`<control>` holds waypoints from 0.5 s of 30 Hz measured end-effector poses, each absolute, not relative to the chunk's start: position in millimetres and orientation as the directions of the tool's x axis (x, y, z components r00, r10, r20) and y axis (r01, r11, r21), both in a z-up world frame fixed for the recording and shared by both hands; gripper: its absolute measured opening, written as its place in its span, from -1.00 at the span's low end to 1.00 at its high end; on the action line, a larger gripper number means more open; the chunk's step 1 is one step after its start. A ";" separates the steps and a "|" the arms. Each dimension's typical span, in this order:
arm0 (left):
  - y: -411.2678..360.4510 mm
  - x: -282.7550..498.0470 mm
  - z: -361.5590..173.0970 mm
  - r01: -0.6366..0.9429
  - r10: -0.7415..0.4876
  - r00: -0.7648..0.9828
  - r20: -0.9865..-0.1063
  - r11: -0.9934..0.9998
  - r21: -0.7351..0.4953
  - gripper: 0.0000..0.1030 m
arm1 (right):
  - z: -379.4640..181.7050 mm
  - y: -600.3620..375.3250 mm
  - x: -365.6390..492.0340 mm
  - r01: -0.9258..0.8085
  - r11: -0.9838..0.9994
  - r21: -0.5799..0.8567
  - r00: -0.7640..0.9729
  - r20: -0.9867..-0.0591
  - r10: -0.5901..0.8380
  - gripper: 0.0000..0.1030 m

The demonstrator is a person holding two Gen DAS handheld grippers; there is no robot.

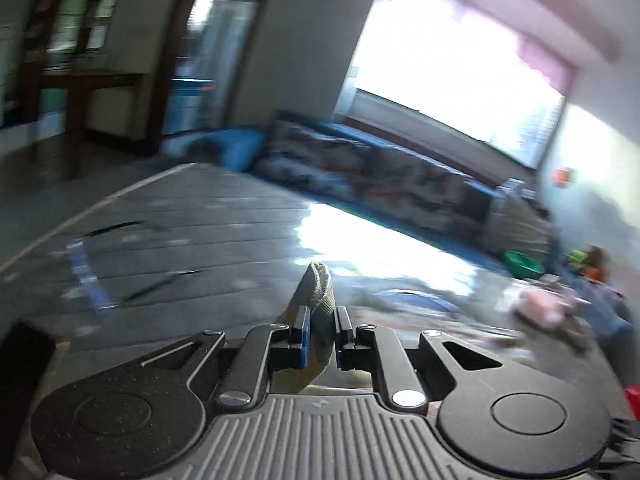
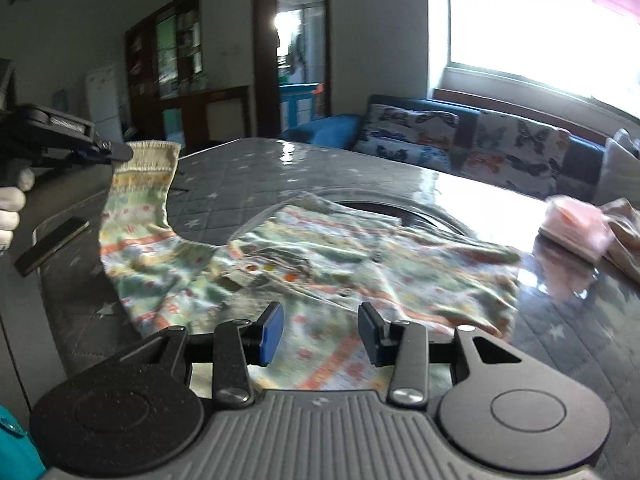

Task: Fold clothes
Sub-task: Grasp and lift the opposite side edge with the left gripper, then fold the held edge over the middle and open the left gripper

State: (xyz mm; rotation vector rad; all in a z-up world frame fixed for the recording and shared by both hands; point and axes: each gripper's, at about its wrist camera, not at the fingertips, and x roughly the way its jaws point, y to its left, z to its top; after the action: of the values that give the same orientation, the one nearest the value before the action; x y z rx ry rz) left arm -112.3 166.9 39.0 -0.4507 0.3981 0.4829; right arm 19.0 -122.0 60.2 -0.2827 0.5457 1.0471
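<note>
The right gripper [image 2: 320,334], nearest the lens, is hovering with its jaws apart and empty over the patterned garment [image 2: 320,264] lying on the table [image 2: 240,176]. The left gripper [image 1: 322,322] is pinching the sleeve cuff [image 2: 154,156] and holding it raised. Best practice: keep that cuff taut while carrying it across the body, aligning the edges before release.

No text, label or number can be read anywhere. The wall sign above the cabinet [image 2: 176,44] is too blurred.
</note>
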 end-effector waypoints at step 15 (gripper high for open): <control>37.1 1.7 30.4 -0.096 -0.111 0.875 -0.471 0.914 -0.394 -0.74 | 52.6 -192.1 44.8 -0.764 0.638 0.094 0.502 -0.534 0.680 -0.20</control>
State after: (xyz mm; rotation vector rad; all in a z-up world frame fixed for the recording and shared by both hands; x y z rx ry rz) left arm 1.7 37.1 30.4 -0.4226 0.5087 -0.0080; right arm 44.8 -192.1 52.6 -0.1625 0.5698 0.8769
